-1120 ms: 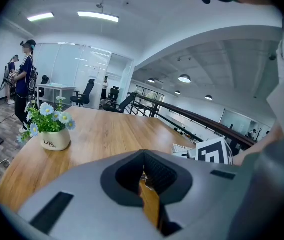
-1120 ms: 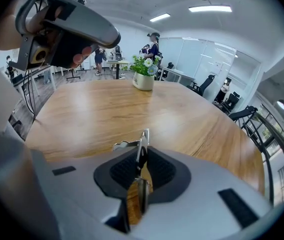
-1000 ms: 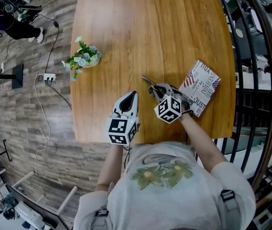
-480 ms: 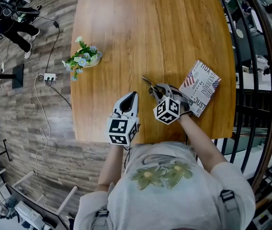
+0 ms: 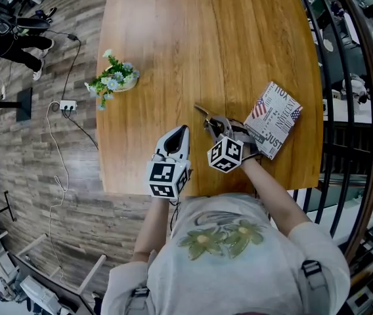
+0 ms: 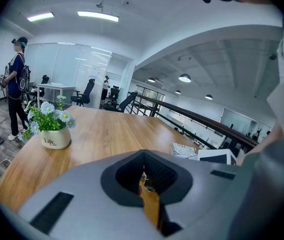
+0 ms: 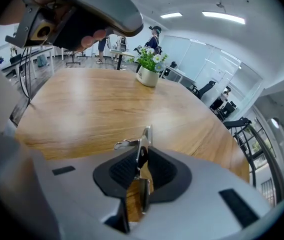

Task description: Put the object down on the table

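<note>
Right claw: we see our right claw (image 7: 140, 156) clenched on a slim silver metal tool (image 7: 143, 136), its jaws closing on it, and the tool's tip juts out past the pads
Tool's place: we find it held over the near right part of the light-brown wooden surface (image 5: 193, 44); we cannot tell whether it touches the wood
Left claw: our left claw (image 6: 144, 170) is clenched with nothing in it, only a sliver of wood showing between the jaws; it sits by the surface's near edge, beside the right claw
Book: a printed book with a flag-pattern cover (image 5: 275, 118) lies flat just right of the right claw
Flowers: a small white pot of blue and white flowers (image 5: 117, 79) stands at the left edge, well apart from both claws
</note>
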`<state>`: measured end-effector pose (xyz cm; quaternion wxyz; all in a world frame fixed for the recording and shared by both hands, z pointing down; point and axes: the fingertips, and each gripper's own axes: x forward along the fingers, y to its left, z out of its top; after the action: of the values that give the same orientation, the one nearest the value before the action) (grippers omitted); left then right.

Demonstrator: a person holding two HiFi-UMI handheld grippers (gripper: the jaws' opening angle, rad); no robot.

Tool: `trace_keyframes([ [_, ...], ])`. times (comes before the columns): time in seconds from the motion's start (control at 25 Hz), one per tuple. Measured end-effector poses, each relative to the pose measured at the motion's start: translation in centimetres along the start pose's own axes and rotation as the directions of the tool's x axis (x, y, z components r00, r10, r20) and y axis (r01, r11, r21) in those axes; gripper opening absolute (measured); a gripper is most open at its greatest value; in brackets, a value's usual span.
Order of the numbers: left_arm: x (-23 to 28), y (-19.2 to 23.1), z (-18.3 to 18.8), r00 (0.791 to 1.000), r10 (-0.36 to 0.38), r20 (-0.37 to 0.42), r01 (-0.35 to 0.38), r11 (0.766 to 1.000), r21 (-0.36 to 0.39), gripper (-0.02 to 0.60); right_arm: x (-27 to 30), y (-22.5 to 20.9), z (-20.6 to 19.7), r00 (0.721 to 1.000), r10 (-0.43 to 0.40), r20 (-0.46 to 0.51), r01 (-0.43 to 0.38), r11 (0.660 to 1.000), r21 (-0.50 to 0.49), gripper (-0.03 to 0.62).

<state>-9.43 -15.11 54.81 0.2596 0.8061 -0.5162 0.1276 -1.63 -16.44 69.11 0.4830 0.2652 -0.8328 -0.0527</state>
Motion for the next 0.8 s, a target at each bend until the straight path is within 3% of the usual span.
trace_keyframes([
  [0.28,-0.3,0.1,-0.7,1.0,0.007,-0.009,-0.007,1.0,-0.001,0.012,0.3,1.0,-0.3,0.999,-0.04,-0.012,0.039,0.997,-0.062,0.06],
  [0.36,-0.4,0.0,-1.0,1.0,0.009,-0.014,-0.009,1.0,-0.001,0.012,0.7,2.0,-0.9,0.999,0.015,-0.038,-0.016,0.999,-0.041,0.118],
  [0.4,-0.4,-0.1,-1.2,1.0,0.008,-0.015,-0.009,1.0,-0.001,0.012,0.8,2.5,-1.1,0.998,0.041,-0.048,-0.042,0.999,-0.025,0.194],
  [0.8,-1.4,-0.7,-1.7,1.0,0.006,-0.018,-0.006,1.0,0.008,0.012,0.9,2.7,-1.3,0.998,0.061,-0.033,-0.061,0.998,0.004,0.201],
])
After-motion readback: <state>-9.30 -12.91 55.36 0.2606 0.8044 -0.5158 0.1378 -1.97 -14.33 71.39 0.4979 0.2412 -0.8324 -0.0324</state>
